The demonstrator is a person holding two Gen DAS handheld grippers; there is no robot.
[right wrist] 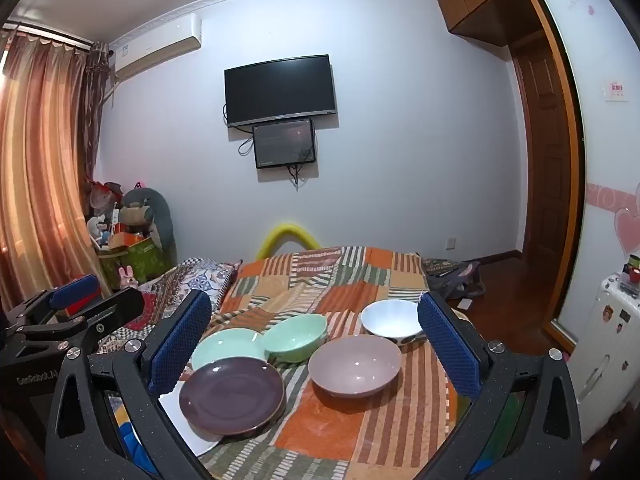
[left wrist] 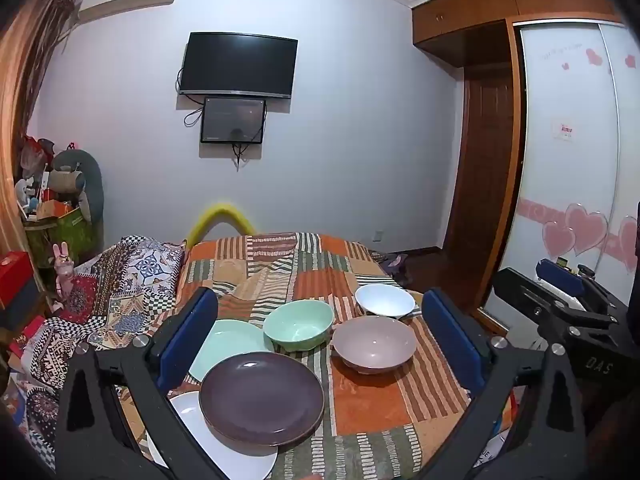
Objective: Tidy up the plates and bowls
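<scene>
I have both tongs spread wide and empty, the left tongs (left wrist: 320, 336) and the right tongs (right wrist: 316, 344) hovering over the near edge of the desk under its orange striped patchwork cloth (left wrist: 400, 392).

My landmark is the glossy dark purple round plate (left wrist: 262, 398). It overlaps a flat white plate (left wrist: 224, 452) lying nearer me, with a pale mint-green plate (left wrist: 230, 344) just behind it. Beyond and to its right sit a mint-green bowl (left wrist: 299, 324), a mauve bowl (left wrist: 374, 344) and, farthest, a white bowl (left wrist: 385, 300).

Nothing is stacked yet, I judge. I'd take the purple plate by its free rim first (it sits on top), slide one pad under, and lift level so the white plate isn't dragged.
</scene>
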